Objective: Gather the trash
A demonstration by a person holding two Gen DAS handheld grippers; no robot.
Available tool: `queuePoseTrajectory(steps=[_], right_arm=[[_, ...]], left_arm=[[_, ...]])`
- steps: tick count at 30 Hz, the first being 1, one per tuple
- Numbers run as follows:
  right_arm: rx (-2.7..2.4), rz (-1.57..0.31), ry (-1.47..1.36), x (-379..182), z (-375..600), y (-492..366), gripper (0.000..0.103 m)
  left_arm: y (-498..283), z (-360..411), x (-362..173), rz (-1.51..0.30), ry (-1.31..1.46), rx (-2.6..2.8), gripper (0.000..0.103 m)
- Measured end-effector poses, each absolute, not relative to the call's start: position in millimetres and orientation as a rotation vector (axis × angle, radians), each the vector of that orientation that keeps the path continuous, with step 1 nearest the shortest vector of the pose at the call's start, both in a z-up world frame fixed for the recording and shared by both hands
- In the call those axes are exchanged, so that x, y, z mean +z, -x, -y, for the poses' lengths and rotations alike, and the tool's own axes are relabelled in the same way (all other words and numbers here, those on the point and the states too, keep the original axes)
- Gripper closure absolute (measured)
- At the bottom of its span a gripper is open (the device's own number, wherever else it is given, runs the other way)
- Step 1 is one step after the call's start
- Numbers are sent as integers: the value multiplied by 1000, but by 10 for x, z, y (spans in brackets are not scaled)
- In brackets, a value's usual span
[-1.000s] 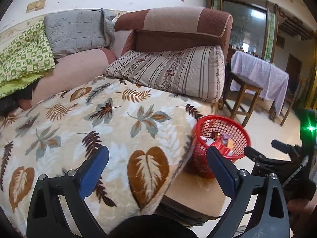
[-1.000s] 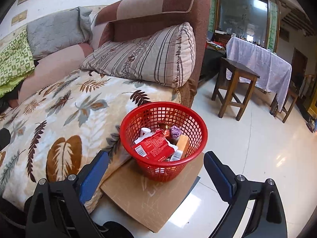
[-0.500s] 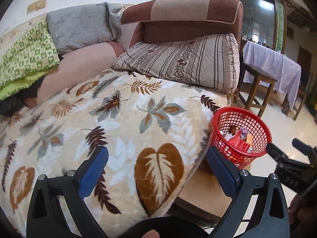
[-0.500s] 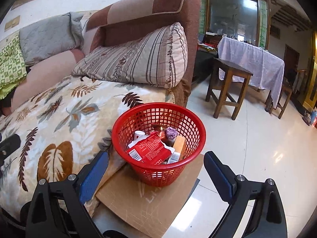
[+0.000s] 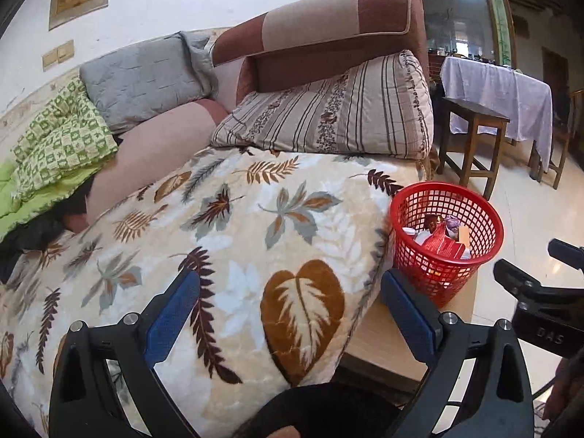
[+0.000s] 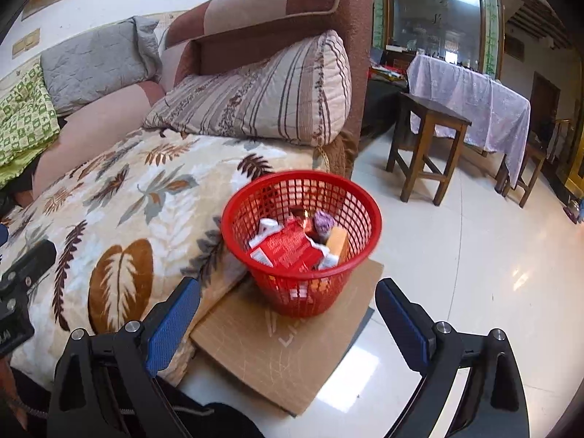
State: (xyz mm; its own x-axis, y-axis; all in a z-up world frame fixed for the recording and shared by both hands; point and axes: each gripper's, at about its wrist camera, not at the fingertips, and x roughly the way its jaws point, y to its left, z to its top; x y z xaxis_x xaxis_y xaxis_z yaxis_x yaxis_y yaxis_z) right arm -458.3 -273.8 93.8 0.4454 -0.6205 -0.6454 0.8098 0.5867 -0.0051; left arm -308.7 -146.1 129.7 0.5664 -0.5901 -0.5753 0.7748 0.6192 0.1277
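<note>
The sofa [image 5: 314,47] with its leaf-patterned blanket [image 5: 233,241] filled the left wrist view; the red basket [image 6: 301,241] stood upright, mouth up, on a cardboard sheet [image 6: 288,350] on the floor just beside the blanket's edge. Trash lay inside, the red packet [image 6: 288,250] slanting toward 2 o'clock. Against the earlier frames the basket sat nearer in both views. Only the right wrist view showed the whole cardboard. The left claw [image 5: 292,310] and right claw [image 6: 288,314] were both spread, empty.
</note>
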Motion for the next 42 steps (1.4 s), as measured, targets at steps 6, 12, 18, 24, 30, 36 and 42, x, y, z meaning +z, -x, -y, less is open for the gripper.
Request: queuePoseTrajectory(steps=[6, 12, 18, 24, 30, 36, 42], right_arm=[[-897, -639, -326, 1019, 2607, 4691, 5], [-838, -633, -298, 1039, 2495, 4616, 5], [-832, -648, -315, 994, 2546, 4601, 5], [-834, -651, -333, 977, 2583, 4615, 5], [-825, -650, -328, 974, 2573, 4598, 5], [-822, -649, -324, 985, 2570, 4584, 5], [-822, -647, -325, 983, 2572, 4584, 5]], left_arm=[[3054, 1397, 1278, -549, -387, -848, 4], [3005, 1376, 1232, -584, -367, -868, 4], [2957, 1412, 1177, -618, -362, -863, 4], [2966, 1444, 1166, -618, -374, -867, 4], [2966, 1445, 1169, -620, -374, -864, 4], [2968, 1445, 1168, -616, -377, -865, 4], [2968, 1448, 1165, -619, -376, -864, 4]])
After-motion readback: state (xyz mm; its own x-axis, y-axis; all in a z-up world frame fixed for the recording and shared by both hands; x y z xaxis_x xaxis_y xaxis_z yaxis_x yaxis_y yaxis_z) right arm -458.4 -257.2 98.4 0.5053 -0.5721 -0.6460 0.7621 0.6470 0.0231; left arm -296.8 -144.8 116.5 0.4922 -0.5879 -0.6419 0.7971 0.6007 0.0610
